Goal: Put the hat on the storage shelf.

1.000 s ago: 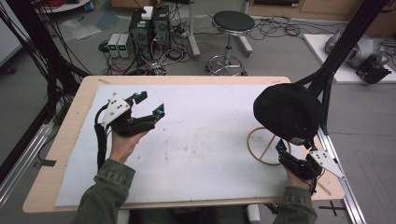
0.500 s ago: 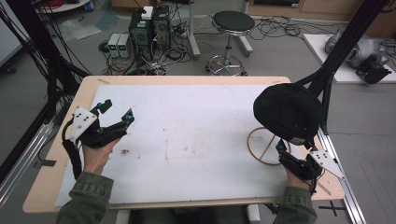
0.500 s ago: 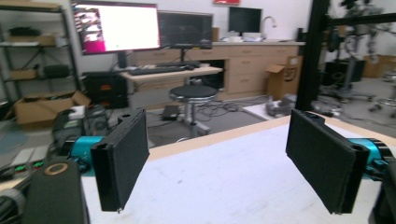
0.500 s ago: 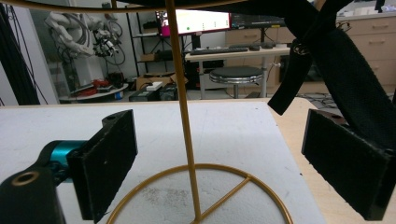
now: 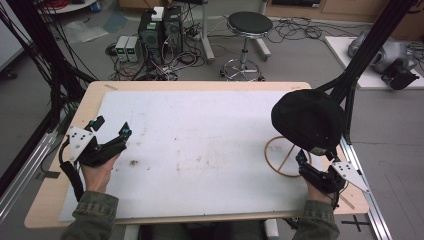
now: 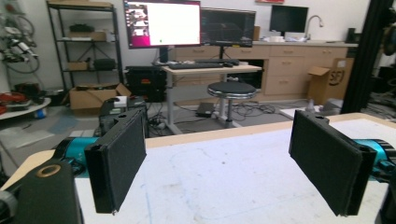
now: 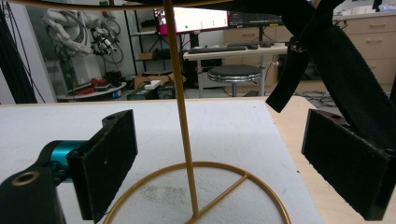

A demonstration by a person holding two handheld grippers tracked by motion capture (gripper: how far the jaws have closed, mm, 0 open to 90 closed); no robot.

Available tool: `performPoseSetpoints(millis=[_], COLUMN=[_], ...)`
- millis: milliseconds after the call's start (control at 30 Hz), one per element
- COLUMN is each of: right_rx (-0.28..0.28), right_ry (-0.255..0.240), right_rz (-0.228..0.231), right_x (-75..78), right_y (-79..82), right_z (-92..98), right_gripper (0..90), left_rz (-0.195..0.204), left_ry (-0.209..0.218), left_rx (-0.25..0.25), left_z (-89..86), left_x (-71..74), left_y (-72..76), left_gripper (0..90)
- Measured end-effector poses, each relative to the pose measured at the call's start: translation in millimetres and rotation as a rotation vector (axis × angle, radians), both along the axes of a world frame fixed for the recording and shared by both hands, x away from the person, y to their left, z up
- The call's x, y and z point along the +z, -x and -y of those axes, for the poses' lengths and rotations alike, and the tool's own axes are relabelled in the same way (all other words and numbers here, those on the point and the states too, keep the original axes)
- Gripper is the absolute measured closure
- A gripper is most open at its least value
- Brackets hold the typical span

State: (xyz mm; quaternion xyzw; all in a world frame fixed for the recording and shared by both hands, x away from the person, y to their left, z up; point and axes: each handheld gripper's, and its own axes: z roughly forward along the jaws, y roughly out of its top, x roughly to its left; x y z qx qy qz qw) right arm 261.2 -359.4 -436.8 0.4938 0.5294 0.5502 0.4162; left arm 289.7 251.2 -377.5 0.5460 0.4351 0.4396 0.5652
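Left gripper (image 5: 111,132) moved to table's (image 5: 200,85) left edge, fingers spread, empty; right gripper (image 5: 302,162) fingers spread beside stand (image 5: 285,162).

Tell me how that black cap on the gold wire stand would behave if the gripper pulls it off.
The black cap looks like soft fabric, so it would probably sag and fold. Its loose strap hangs down and might snag. The gold wire stand is one thin rod on a ring base, so it may tip easily.
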Motion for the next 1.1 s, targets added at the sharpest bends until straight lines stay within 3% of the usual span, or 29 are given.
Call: performPoseSetpoints(millis=[133,333,667,1100], right_rx=[0.004,0.004,0.014,0.017], right_ry=[0.004,0.005,0.002,-0.009], right_rz=[0.000,0.000,-0.002,-0.003], right_x=[-0.3,-0.6,-1.7,-2.2], right_y=[-0.4,-0.7,-2.1,-2.0], right_z=[0.7,1.1,0.7,0.8], right_gripper=[9.6,9.6,9.6,9.6], left_rz=[-0.006,-0.026,-0.028,-0.043], left_ry=[-0.004,0.010,-0.001,0.018], left_rx=[0.044,0.064,0.057,0.062], left_z=[-2.8,-9.4,-7.6,-11.2], left_x=[-9.4,-23.5,-32.3,-42.4], left_y=[2.2,5.8,11.2,18.1], left_gripper=[18.7,18.7,18.5,18.4])
